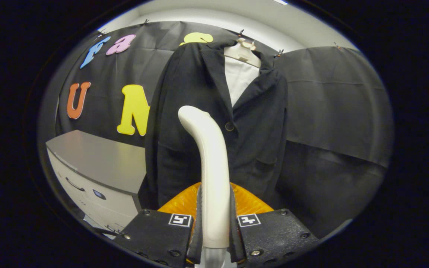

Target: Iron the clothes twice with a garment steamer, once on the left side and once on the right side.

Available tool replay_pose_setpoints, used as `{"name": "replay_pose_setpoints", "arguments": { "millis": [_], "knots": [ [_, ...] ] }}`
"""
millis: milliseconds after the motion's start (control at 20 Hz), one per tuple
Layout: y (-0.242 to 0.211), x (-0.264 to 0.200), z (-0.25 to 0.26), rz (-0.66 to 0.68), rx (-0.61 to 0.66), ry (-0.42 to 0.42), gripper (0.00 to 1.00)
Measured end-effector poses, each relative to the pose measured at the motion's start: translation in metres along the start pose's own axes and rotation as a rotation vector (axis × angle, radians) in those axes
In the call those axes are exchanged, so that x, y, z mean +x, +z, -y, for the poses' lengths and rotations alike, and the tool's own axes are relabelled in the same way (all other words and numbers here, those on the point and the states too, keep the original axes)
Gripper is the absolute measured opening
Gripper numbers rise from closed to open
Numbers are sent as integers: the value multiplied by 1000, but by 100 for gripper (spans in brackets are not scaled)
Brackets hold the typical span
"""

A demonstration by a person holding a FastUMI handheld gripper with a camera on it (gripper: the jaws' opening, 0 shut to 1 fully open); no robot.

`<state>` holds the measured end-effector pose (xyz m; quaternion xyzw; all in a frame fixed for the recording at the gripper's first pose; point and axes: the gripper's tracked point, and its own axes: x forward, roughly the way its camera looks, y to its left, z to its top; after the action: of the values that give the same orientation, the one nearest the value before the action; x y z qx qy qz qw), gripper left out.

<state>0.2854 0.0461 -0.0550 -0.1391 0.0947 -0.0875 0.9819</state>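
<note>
My gripper (215,219) is shut on the cream handle of the garment steamer (207,156), which rises between the fingers and curves forward at its top. An orange part of the steamer (179,203) shows just behind the fingers. Beyond it hangs a black jacket (184,111) on a white mannequin torso (240,74), its front open at the collar and buttoned at the middle. The steamer's head stands in front of the jacket's left half, near the button; whether it touches the cloth I cannot tell.
A grey cabinet (99,160) with a drawer handle stands to the left of the jacket, close to its hem. Black cloth (333,104) lines the booth behind and to the right.
</note>
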Motion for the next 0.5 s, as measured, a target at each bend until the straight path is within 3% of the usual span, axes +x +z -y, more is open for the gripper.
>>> {"name": "replay_pose_setpoints", "arguments": {
  "millis": [500],
  "knots": [
    [-60,-3,0,-98,-15,-15,32]
  ]
}}
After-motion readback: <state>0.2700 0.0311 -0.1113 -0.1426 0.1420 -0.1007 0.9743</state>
